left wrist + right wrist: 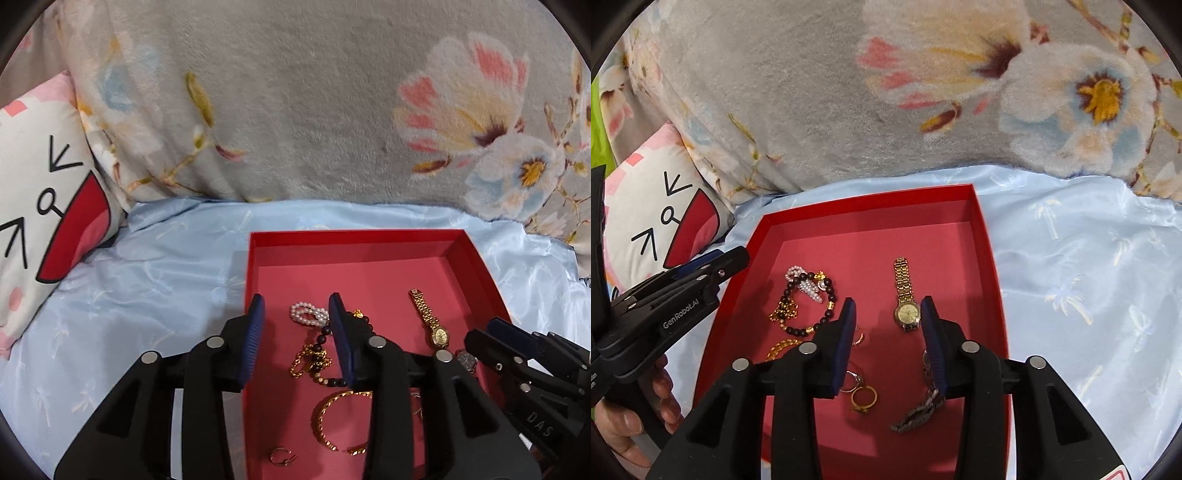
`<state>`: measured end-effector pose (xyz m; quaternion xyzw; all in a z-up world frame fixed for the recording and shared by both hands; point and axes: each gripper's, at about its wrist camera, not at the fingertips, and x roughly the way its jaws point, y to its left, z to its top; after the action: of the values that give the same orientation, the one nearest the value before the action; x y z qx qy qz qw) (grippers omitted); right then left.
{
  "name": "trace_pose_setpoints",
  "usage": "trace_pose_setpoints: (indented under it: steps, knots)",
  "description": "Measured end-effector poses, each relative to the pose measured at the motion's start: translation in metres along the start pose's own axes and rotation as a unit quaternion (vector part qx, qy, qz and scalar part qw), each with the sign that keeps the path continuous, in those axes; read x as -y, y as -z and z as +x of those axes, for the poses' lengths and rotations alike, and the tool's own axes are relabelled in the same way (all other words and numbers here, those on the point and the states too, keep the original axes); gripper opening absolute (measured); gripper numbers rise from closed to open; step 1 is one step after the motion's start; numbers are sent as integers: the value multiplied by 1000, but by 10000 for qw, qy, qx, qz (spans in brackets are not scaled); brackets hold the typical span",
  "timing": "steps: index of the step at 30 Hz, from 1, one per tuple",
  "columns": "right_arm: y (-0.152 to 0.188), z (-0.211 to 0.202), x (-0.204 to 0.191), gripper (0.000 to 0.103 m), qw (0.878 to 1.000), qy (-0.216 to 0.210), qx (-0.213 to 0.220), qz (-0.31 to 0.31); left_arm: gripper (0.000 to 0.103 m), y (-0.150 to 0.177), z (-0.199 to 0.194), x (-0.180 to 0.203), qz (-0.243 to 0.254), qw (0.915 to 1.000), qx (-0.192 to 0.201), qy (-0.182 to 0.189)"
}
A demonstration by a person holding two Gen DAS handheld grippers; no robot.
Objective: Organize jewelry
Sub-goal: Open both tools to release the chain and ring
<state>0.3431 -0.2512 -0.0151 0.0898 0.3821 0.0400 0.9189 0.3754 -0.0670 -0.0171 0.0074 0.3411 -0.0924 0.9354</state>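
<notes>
right wrist view: watches, rings and bracelets already lie in the red box (986, 236), some tangled, while both tools, left tool (295, 334) and right tool (888, 328), hover released, holding nothing.

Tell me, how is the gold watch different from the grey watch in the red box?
The gold watch is shiny yellow; the grey watch is dull dark metal. The gold watch lies stretched out straight in the open; the grey watch lies bent, partly hidden behind a finger of the right gripper. Both rest in the red box.

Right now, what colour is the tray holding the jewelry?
Red tray, pinker red floor; clearest in the right wrist view.
</notes>
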Motion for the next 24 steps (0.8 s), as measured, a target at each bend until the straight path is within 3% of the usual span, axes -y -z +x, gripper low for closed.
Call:
trace_pose_setpoints:
  steps: [5, 24]
  knots:
    - [10, -24, -11, 48, 9997, 204, 104, -71, 35, 4, -24, 5, 109, 9999, 83, -1]
    - [57, -81, -31, 56, 9984, 513, 232, -34, 45, 55, -73, 24, 239, 9996, -111, 39]
